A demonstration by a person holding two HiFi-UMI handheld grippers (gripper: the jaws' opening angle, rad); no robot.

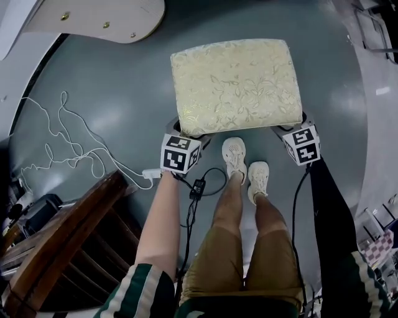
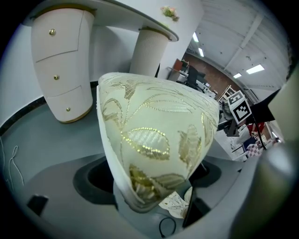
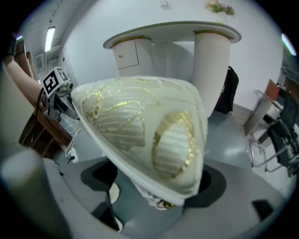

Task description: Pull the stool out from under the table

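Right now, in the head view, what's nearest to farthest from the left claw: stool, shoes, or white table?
1. Stool: corner in the left claw.
2. Shoes: on the floor to its right.
3. White table: far off, upper left.

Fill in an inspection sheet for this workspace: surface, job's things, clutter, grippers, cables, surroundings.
Surface: grey floor, glossy.
Job's things: stool, cream-gold cushion, clear of the table.
Clutter: nothing seen.
Grippers: left gripper shut on the stool's near left corner; right gripper shut on its near right corner.
Cables: white cable loose on the floor; black cables by the person's legs.
Surroundings: wooden furniture near left; white shoes beside the stool.
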